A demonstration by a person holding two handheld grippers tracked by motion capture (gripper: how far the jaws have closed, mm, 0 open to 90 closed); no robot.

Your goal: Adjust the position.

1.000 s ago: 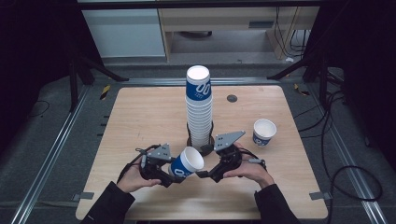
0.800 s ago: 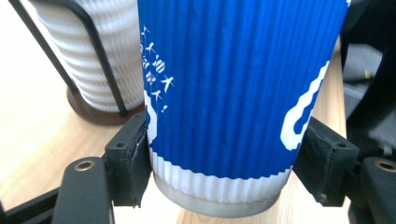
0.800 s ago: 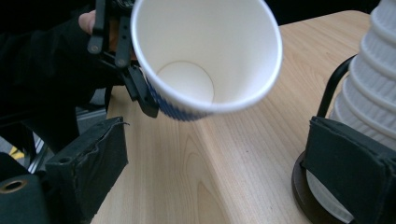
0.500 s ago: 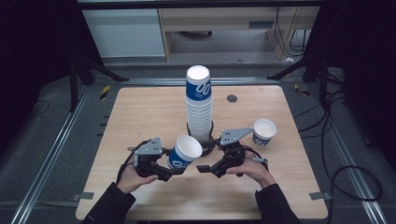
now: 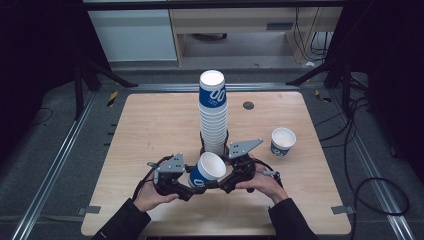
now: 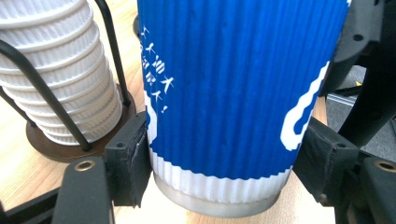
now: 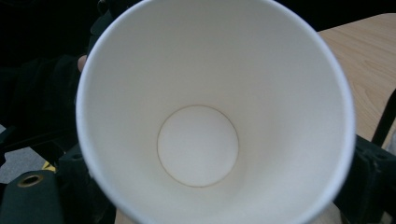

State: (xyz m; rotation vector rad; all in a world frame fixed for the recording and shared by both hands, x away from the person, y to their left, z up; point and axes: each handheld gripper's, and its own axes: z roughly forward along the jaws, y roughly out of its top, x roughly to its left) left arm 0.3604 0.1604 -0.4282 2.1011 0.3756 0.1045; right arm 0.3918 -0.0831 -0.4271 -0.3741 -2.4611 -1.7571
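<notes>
A blue ribbed paper cup (image 5: pixel 204 174) (image 6: pixel 233 93) is tilted in the air in front of the tall cup stack (image 5: pixel 212 115). My left gripper (image 5: pixel 191 186) (image 6: pixel 224 163) is shut on it low down, both pads against its sides just above the white base. The cup's mouth faces my right gripper (image 5: pixel 226 181) (image 7: pixel 215 182), which looks straight into its white inside (image 7: pixel 201 140). The right jaws stand either side of the rim and have just been closing with the cup between them. The rim hides whether they press on it.
The stack stands in a black wire holder on a round dark base (image 6: pixel 70 149) at the middle of the wooden table (image 5: pixel 150 125). One loose blue cup (image 5: pixel 283 141) stands upright to the right. A small dark disc (image 5: pixel 248 105) lies behind the stack.
My left gripper has shifted a little to the right with the cup, which now tips its mouth more toward the right gripper. The right hand has hardly moved.
</notes>
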